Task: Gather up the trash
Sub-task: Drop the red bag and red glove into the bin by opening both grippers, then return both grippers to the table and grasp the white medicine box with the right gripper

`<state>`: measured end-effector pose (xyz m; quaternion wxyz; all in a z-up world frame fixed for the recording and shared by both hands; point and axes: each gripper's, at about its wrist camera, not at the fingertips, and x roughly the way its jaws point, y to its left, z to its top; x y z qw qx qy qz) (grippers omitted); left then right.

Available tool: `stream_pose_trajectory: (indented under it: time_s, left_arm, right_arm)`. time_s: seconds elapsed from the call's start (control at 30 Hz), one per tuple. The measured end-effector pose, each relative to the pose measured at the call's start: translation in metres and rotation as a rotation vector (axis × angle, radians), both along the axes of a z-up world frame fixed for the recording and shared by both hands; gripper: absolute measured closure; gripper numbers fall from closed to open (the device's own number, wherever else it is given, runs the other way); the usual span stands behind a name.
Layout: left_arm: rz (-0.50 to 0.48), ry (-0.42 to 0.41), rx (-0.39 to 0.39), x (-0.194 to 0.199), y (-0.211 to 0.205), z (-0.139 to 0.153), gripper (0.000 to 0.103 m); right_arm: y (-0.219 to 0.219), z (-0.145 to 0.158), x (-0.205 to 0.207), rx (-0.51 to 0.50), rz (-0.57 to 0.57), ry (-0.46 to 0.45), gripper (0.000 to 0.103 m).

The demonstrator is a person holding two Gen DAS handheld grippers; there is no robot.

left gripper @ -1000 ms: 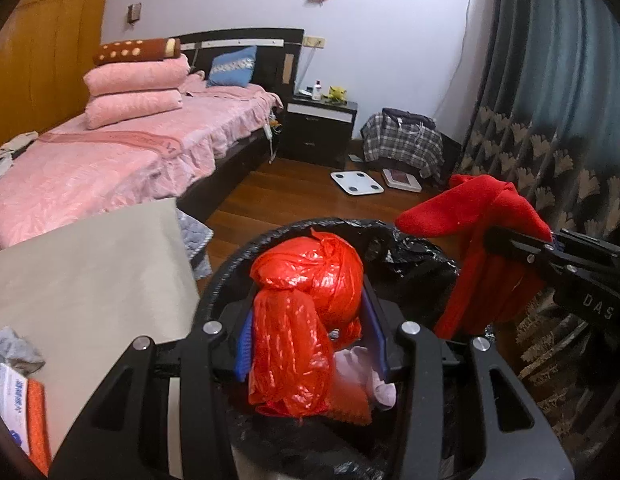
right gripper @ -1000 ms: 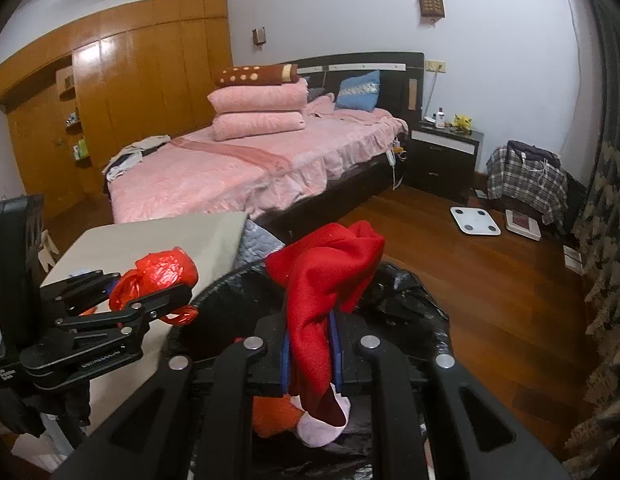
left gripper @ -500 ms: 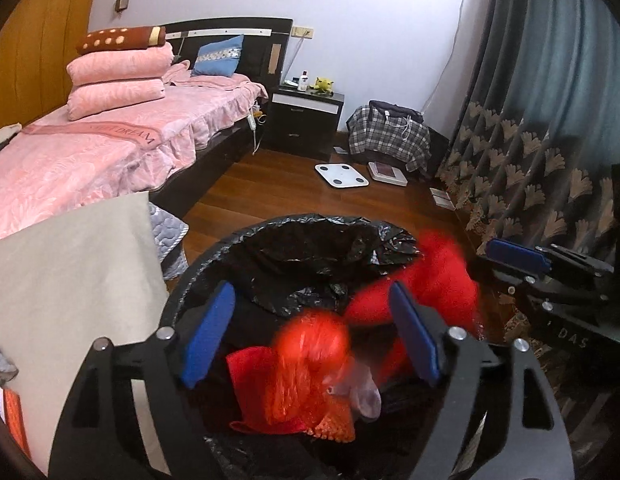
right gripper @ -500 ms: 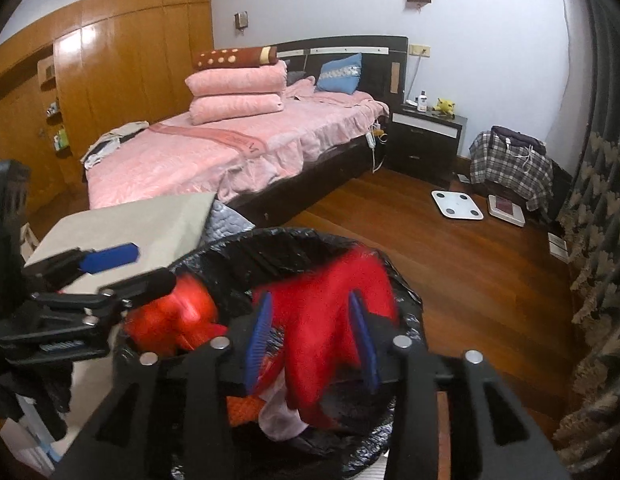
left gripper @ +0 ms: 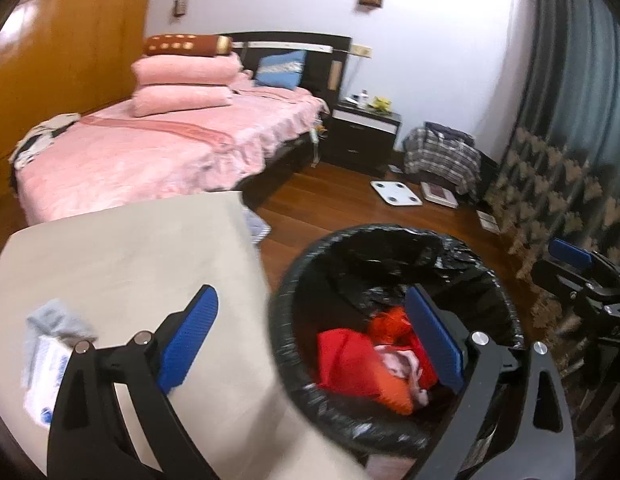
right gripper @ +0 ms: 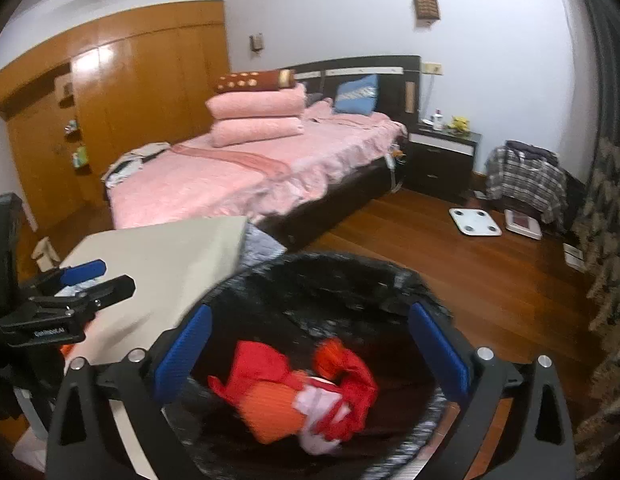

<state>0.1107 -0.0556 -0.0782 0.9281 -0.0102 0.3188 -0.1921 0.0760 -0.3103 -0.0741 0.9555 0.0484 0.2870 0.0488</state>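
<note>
Trash bin (right gripper: 350, 276) w/ black liner: red/orange bags (right gripper: 270, 368) inside | both grippers (left gripper: 310, 332) (right gripper: 310, 344) spread, empty

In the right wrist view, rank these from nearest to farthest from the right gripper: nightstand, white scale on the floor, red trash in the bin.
1. Red trash, between the right gripper fingers, in the bin.
2. White scale, on the floor, right.
3. Nightstand, against the far wall.

The beige table (left gripper: 122, 256) carries a grey cloth (left gripper: 56, 318) and a white-and-blue packet (left gripper: 46, 372) near its front left edge. The wooden floor (right gripper: 450, 264) carries the black-lined trash bin (left gripper: 394, 240) beside the table, plus a white bathroom scale (right gripper: 475, 221).
</note>
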Motion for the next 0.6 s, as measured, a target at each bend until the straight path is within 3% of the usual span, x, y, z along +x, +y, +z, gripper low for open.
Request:
stream_pose_trajectory:
  time_s: [0.3, 0.6]
  left_arm:
    - [0.16, -0.042, 0.046, -0.026, 0.075, 0.012, 0.011]
    - [0.319, -0.033, 0.075, -0.037, 0.157, 0.003, 0.011]
  right_arm:
    - [0.069, 0.001, 0.012, 0.022, 0.138, -0.011, 0.006]
    - [0.137, -0.007, 0.027, 0.021, 0.249, -0.011, 0.006]
